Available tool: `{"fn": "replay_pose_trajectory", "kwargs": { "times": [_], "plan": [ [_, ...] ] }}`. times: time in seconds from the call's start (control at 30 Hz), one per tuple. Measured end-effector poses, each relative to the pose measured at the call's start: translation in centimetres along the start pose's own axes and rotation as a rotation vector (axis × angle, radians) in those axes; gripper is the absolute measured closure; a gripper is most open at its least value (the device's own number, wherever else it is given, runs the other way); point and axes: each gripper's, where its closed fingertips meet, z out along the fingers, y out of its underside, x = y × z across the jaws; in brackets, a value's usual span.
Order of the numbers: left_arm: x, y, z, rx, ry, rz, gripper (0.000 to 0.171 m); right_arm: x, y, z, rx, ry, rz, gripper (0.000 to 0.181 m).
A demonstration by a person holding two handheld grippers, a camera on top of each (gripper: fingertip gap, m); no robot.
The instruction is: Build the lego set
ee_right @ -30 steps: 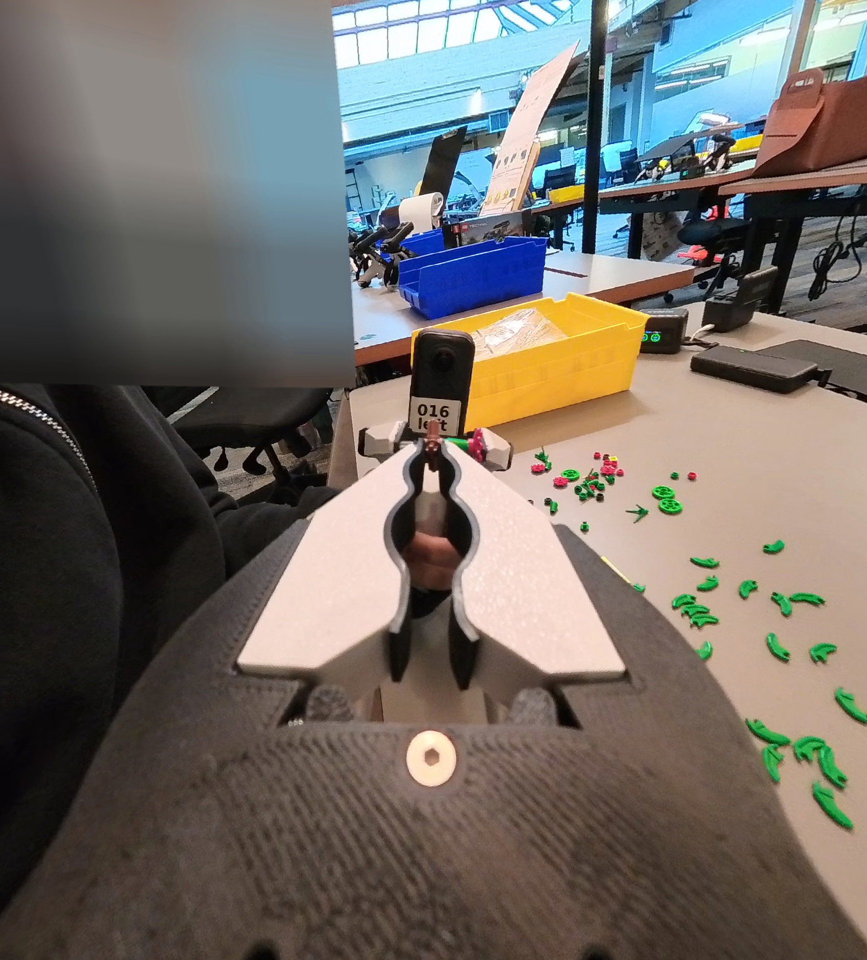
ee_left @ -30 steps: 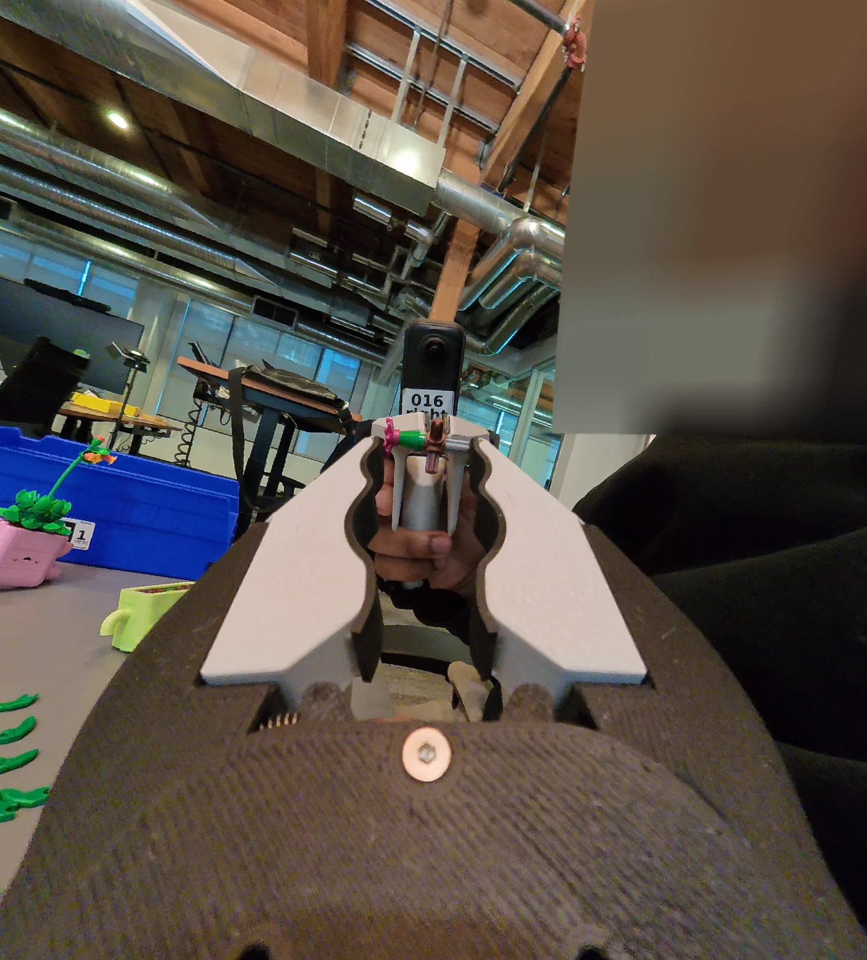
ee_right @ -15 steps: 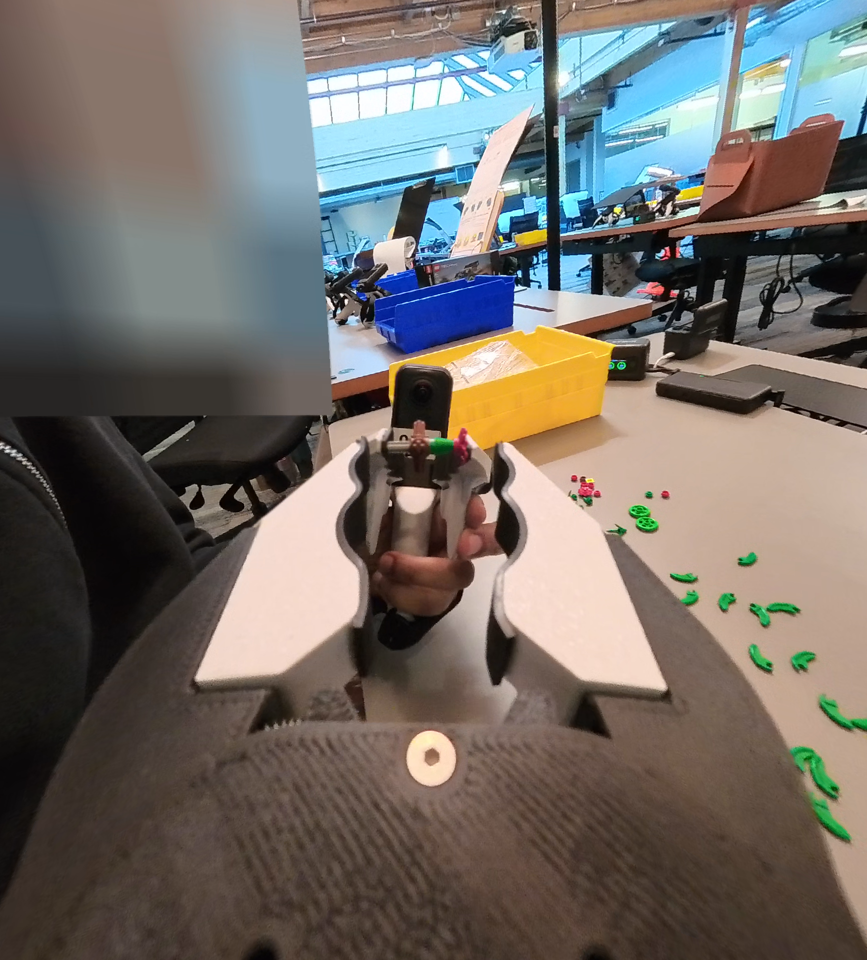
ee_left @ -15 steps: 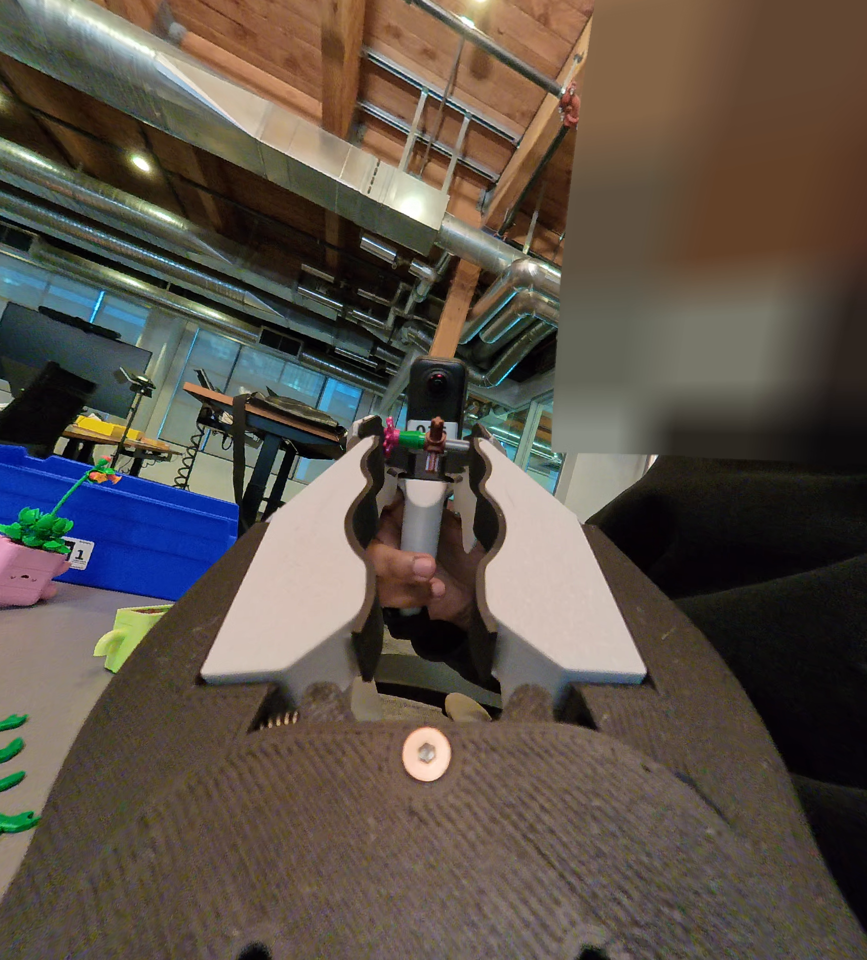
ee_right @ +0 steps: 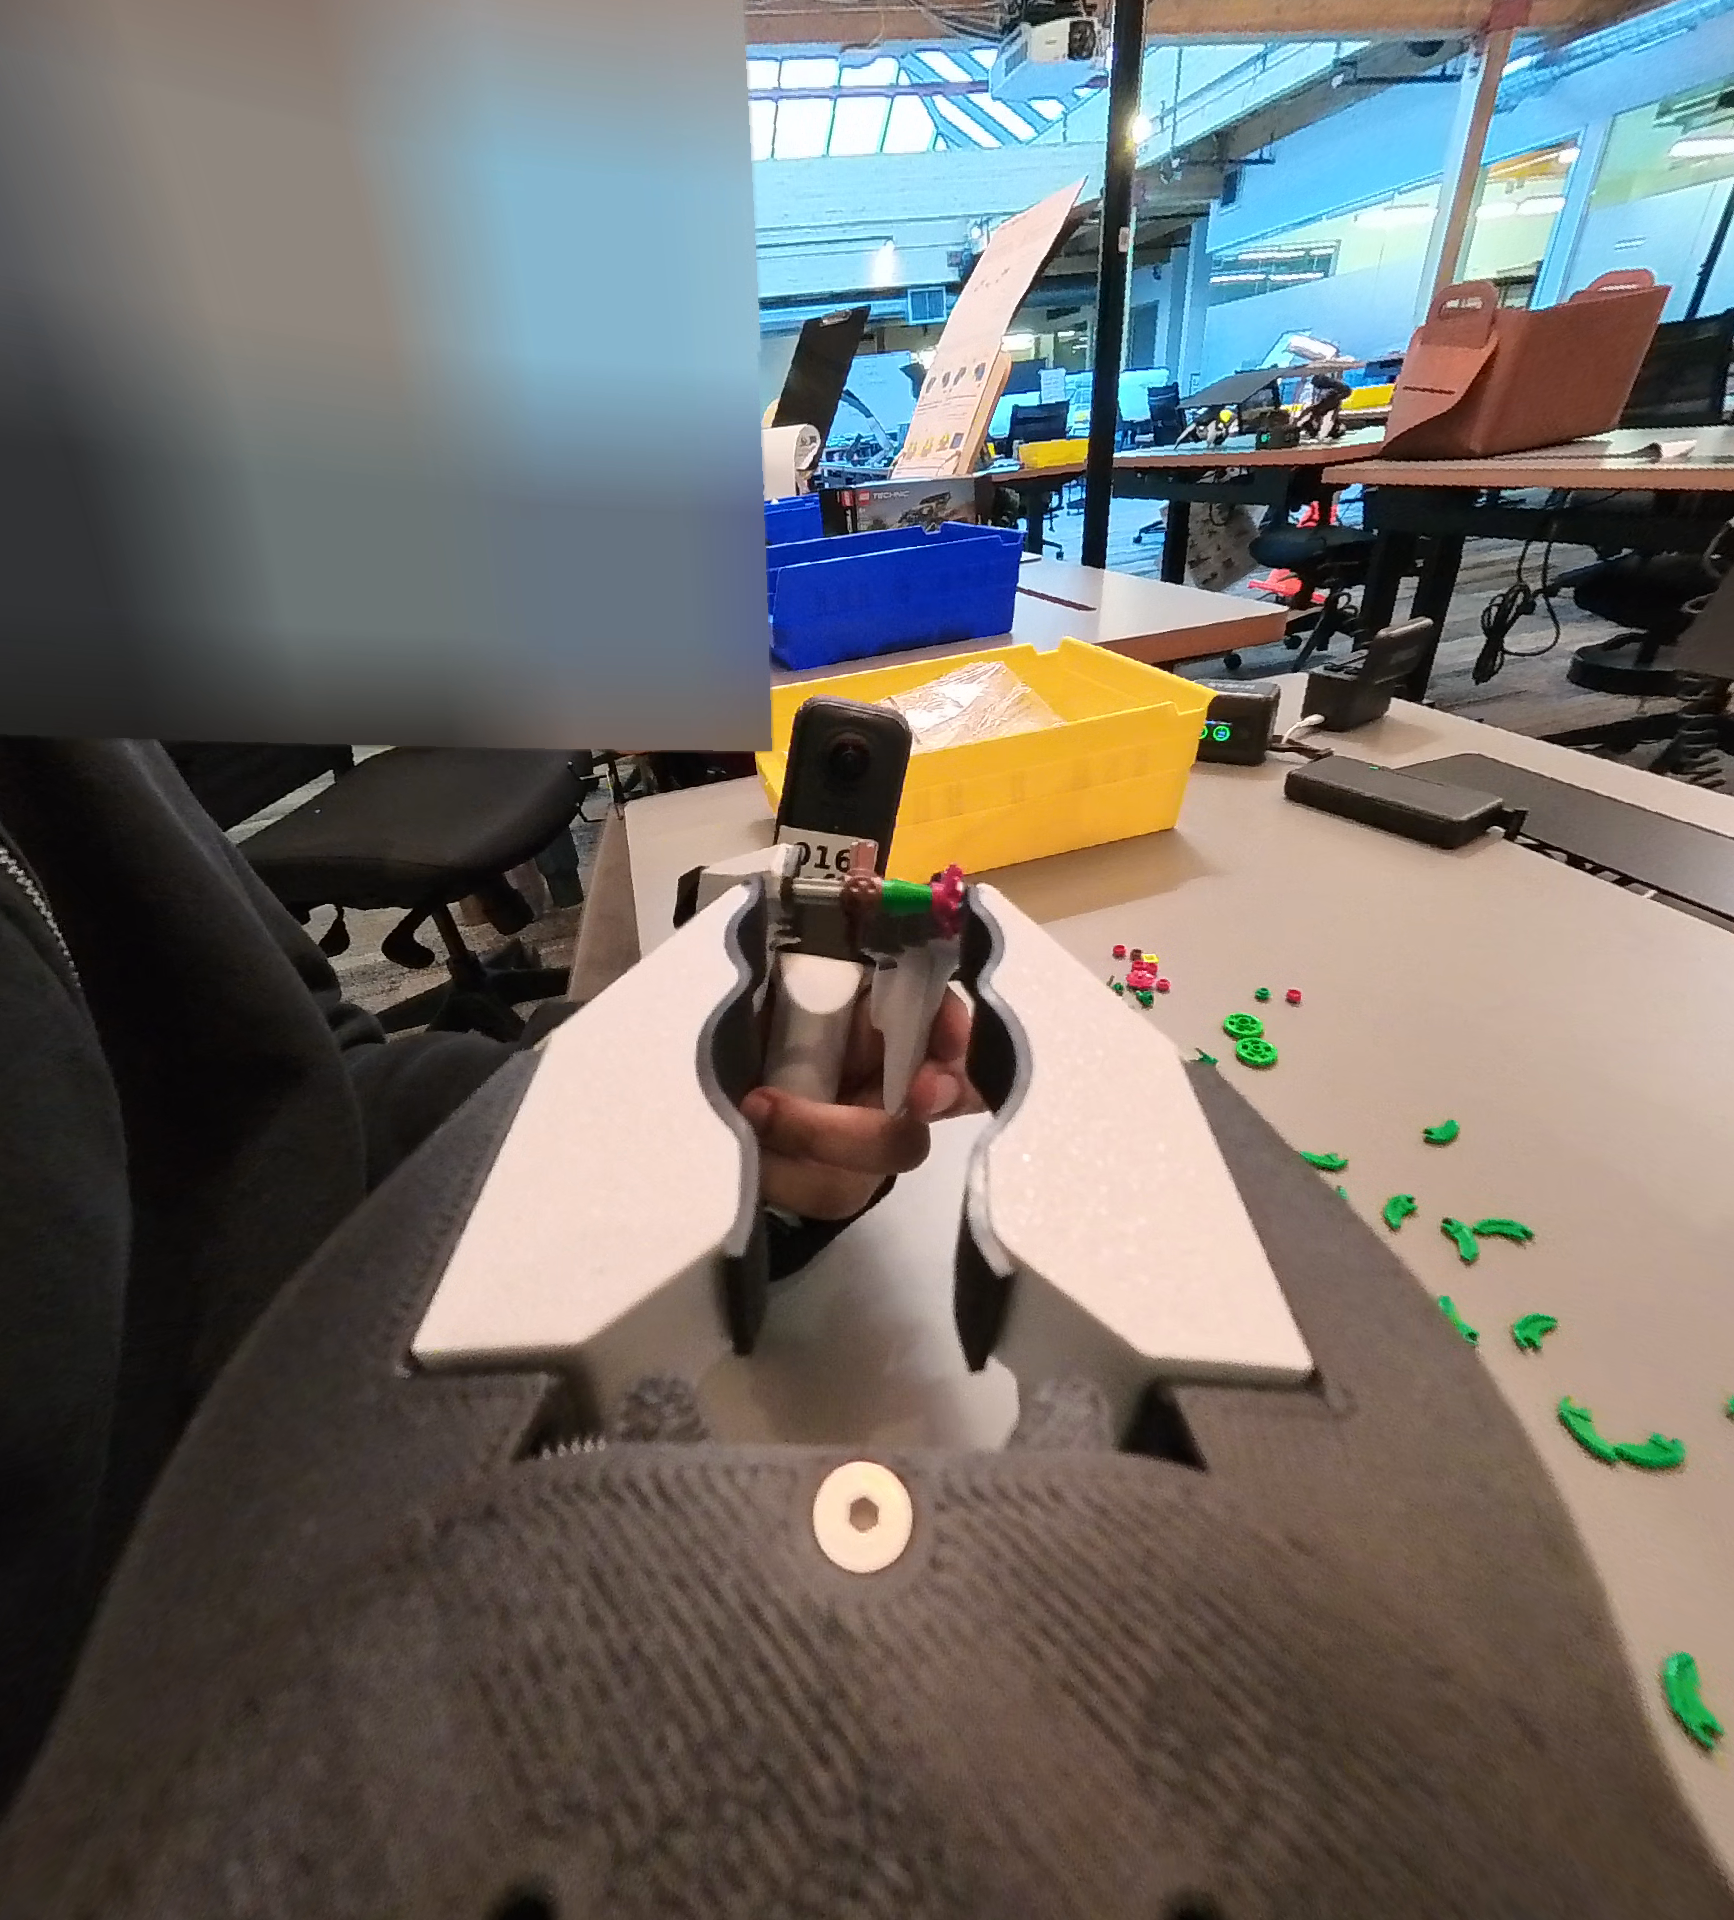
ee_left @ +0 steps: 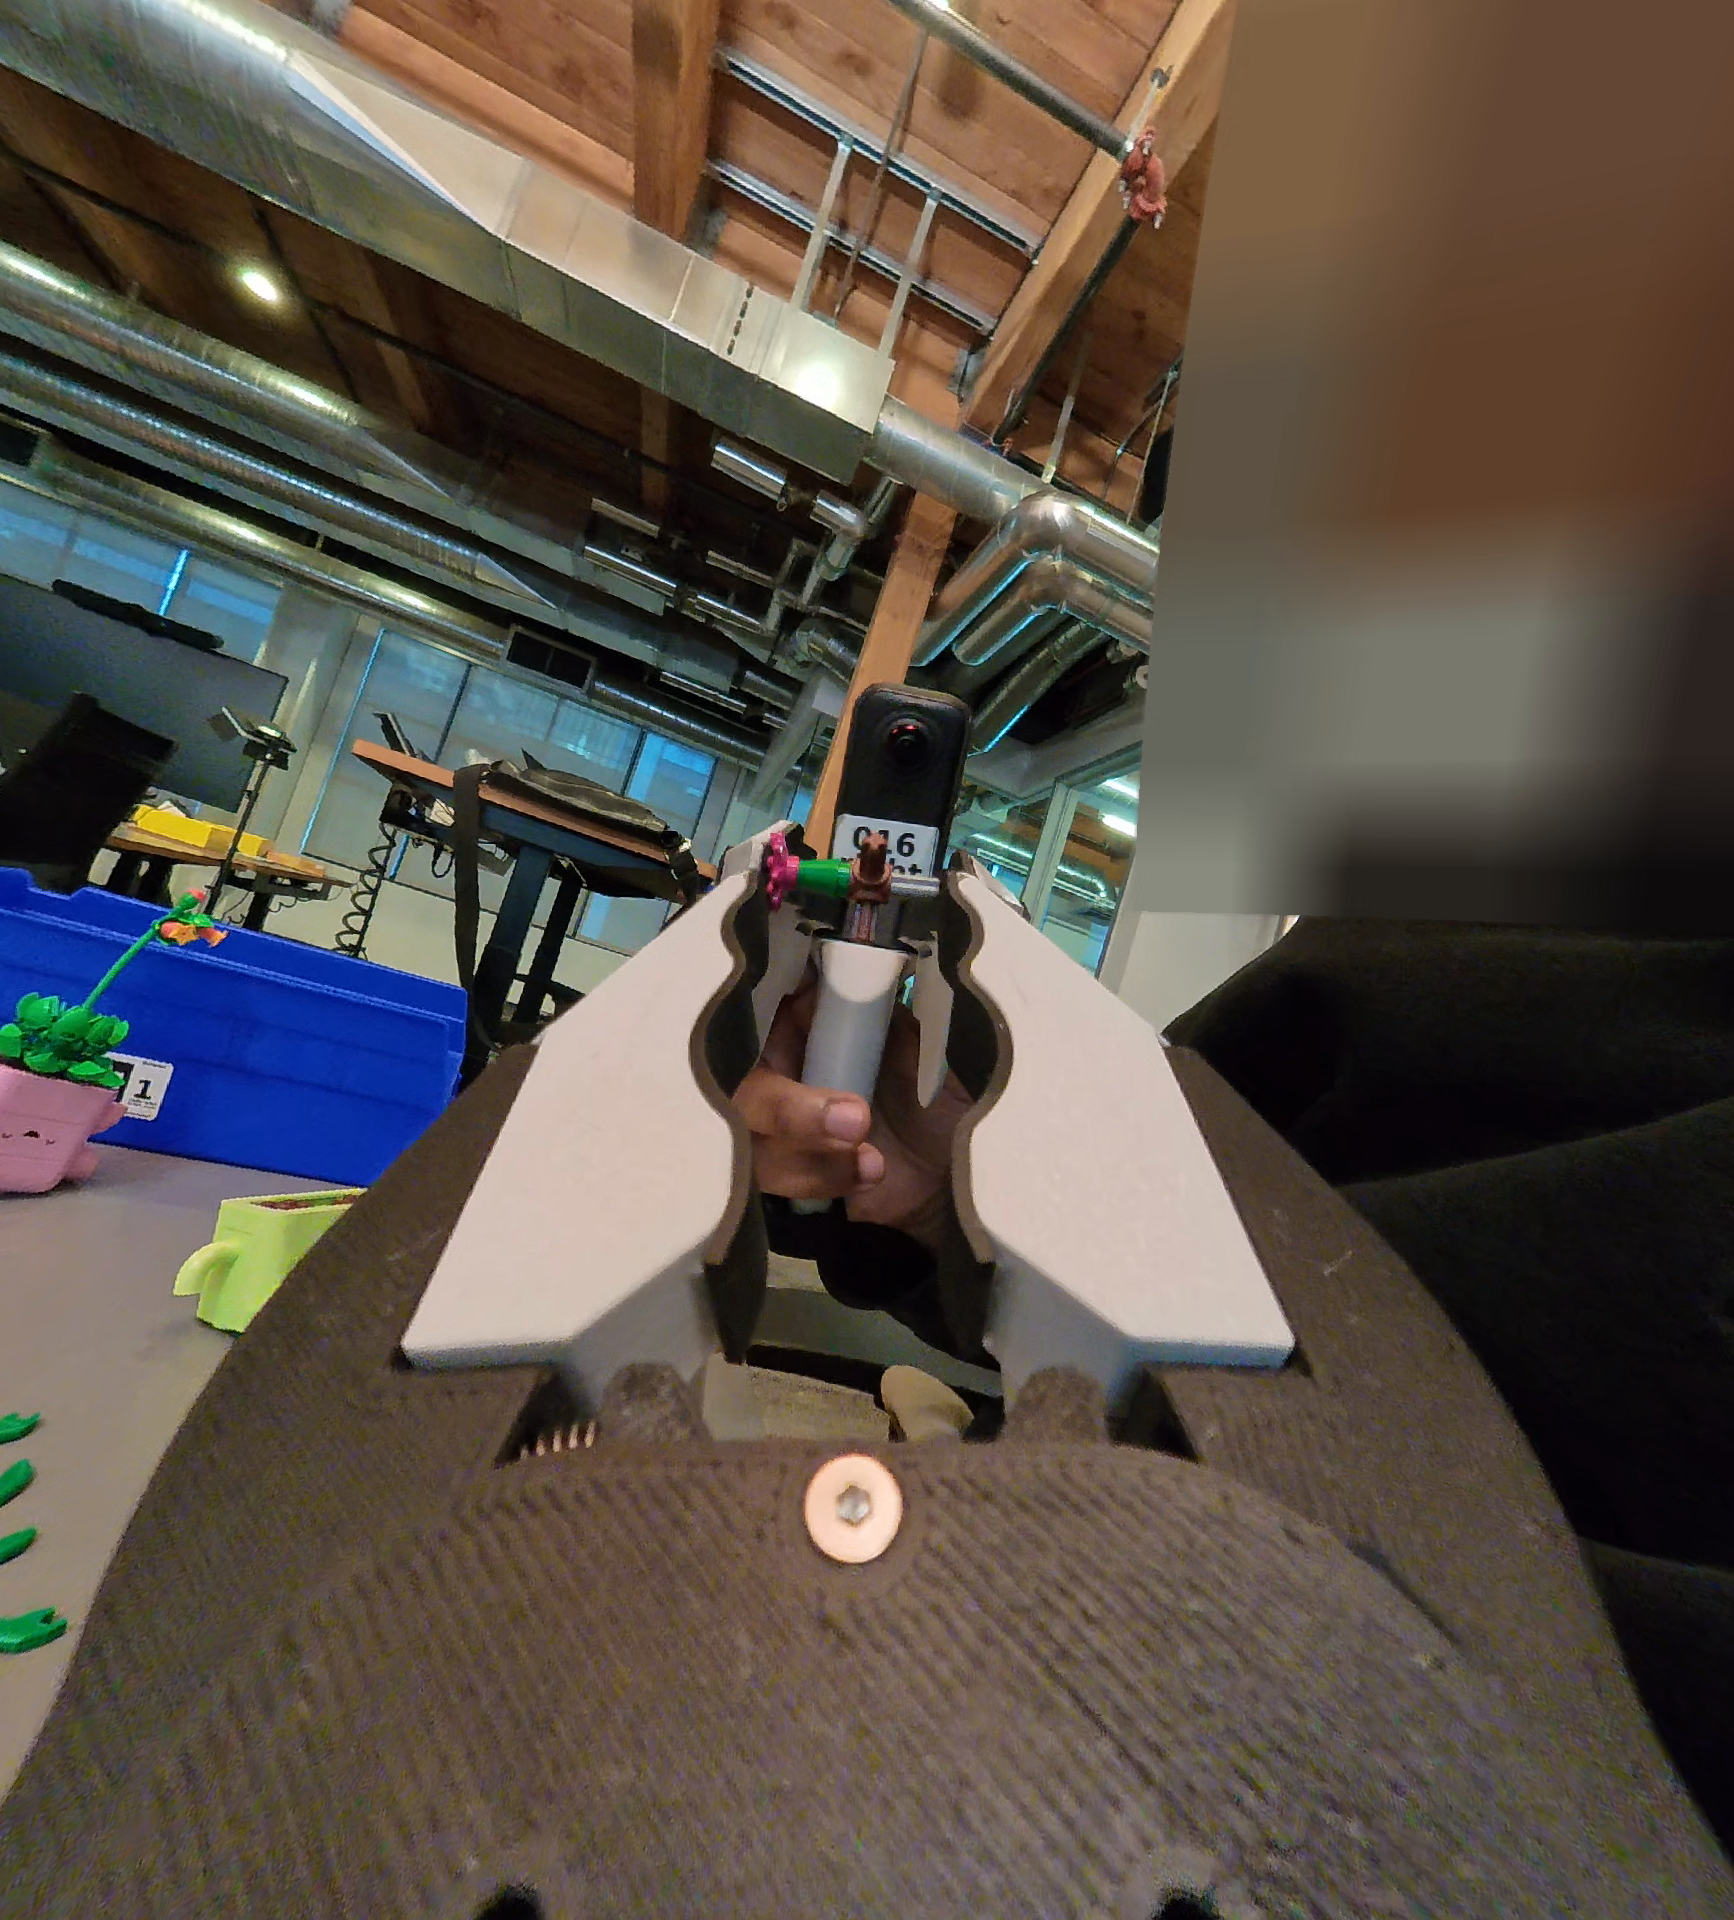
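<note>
A small flower stem [ee_left: 827, 878] has a magenta blossom, a green rod, a brown piece and a grey bar. It lies crosswise between the fingertips of my left gripper [ee_left: 847, 888], which is shut on its two ends and holds it in the air. My right gripper [ee_right: 861, 909] faces the left one, open, with its tips either side of the stem [ee_right: 884, 891] and apart from it. A pink pot with a green plant [ee_left: 11, 1112] and a lime green pot [ee_left: 260, 1247] stand on the table.
Several green leaf pieces [ee_right: 1465, 1236] and small pink and green parts [ee_right: 1143, 977] lie on the grey table [ee_right: 1465, 987]. A yellow bin [ee_right: 1050, 769], a blue bin [ee_left: 271, 1018] and a black power bank [ee_right: 1393, 800] stand farther back. A person in a dark jacket [ee_left: 1517, 1195] sits close. Less than 4 cm separates the two grippers' tips.
My right gripper was shut on the brown piece of the stem; it has opened and let go. My left gripper keeps its hold and has barely moved.
</note>
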Motion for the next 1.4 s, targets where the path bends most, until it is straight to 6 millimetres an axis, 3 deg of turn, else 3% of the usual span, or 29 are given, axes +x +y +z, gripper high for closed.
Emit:
{"fn": "replay_pose_trajectory", "kwargs": {
  "times": [0.9,0.97,1.0,1.03,1.1,1.4],
  "plan": [
    [-0.8,0.9,0.3,-0.056,-0.063,0.038,0.141,0.7,0.6,-0.9,0.004,-0.035,0.083,0.148],
    [-0.7,0.6,0.1,-0.045,-0.054,0.038,0.135,0.9,0.3,-1.1,0.015,-0.022,0.077,0.158],
    [-0.7,0.5,0.1,-0.043,-0.052,0.032,0.138,1.0,0.2,-1.2,0.023,-0.018,0.078,0.162],
    [-0.2,0.7,0.1,-0.056,-0.025,0.030,0.160,1.0,0.2,-1.3,0.021,-0.018,0.087,0.161],
    [-0.2,1.2,0.6,-0.091,-0.039,0.045,0.159,1.2,0.4,-1.3,0.003,-0.011,0.089,0.153],
    [-0.1,1.5,0.7,-0.077,-0.019,0.039,0.159,1.3,0.4,-1.6,0.013,-0.006,0.073,0.161]
  ]
}}
